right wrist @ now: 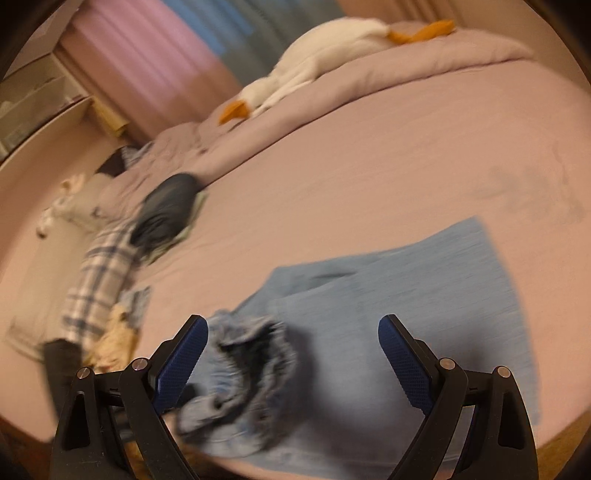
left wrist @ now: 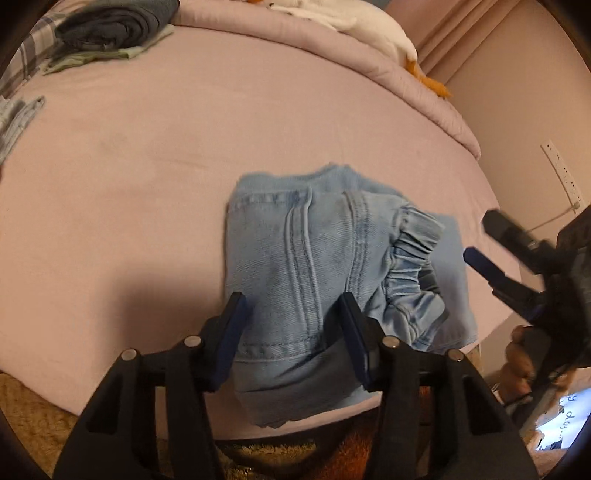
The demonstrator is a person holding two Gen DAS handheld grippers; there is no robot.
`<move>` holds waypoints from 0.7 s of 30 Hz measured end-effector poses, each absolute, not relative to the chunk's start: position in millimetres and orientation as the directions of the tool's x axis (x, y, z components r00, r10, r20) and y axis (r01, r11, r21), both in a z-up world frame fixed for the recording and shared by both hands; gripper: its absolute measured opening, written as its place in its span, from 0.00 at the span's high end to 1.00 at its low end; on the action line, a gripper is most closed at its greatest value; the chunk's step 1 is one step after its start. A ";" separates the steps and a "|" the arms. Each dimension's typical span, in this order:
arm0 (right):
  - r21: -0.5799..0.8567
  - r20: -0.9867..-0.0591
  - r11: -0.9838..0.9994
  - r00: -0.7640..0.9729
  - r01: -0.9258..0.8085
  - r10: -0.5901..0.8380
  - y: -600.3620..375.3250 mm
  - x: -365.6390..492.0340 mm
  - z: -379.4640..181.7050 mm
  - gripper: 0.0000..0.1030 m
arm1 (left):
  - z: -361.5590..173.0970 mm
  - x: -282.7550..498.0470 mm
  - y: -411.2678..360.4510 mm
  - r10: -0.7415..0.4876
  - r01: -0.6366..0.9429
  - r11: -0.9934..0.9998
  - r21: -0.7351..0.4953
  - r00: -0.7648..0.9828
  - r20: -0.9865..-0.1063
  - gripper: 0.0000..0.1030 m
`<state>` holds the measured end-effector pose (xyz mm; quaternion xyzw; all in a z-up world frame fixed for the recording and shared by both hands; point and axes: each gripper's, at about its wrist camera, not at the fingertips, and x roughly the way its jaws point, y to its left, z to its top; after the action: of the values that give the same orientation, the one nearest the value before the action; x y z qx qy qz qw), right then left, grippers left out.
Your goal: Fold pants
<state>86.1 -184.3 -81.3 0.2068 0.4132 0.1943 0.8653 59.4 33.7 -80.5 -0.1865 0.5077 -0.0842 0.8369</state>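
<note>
Light blue jeans [left wrist: 295,251] lie folded into a short stack near the front edge of the pink bed [left wrist: 147,155]. Their gathered elastic waistband [left wrist: 413,258] bunches up on the right side. My left gripper [left wrist: 291,308] hovers over the near part of the stack, its jaws apart, with denim between the fingers and no clear pinch. At the right, my right gripper [left wrist: 480,238] is open beside the waistband. The right wrist view is blurred: the right gripper [right wrist: 291,326] stands wide open over the jeans [right wrist: 406,295], with the waistband [right wrist: 251,362] near its left finger.
A pile of dark folded clothes [left wrist: 114,26] and a plaid cloth [right wrist: 99,273] lie at the bed's far left. A white goose plush [left wrist: 373,33] rests on the rolled duvet at the back. A shaggy rug [left wrist: 33,413] lies below the bed edge. A hand [left wrist: 517,354] holds the right gripper.
</note>
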 end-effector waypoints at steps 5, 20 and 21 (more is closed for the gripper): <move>0.500 -0.665 0.836 0.519 -0.225 0.537 -154.6 87.3 -89.5 0.13 | -78.3 60.4 21.8 -0.291 -0.038 0.935 -0.352 0.480 -0.827 0.51; 0.487 -0.744 0.845 0.402 -0.220 0.534 -139.0 101.3 -116.8 0.18 | -81.1 51.2 22.9 -0.309 0.017 0.938 -0.345 0.490 -0.815 0.50; 0.533 -0.731 0.816 0.363 -0.225 0.578 -137.5 104.7 -123.1 0.18 | -81.8 51.4 24.3 -0.315 0.017 0.936 -0.352 0.490 -0.813 0.50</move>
<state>104.7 -137.5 -123.1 0.1742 0.5065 0.2485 0.8071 51.4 24.3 -81.8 -0.1501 0.4955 -0.0976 0.8499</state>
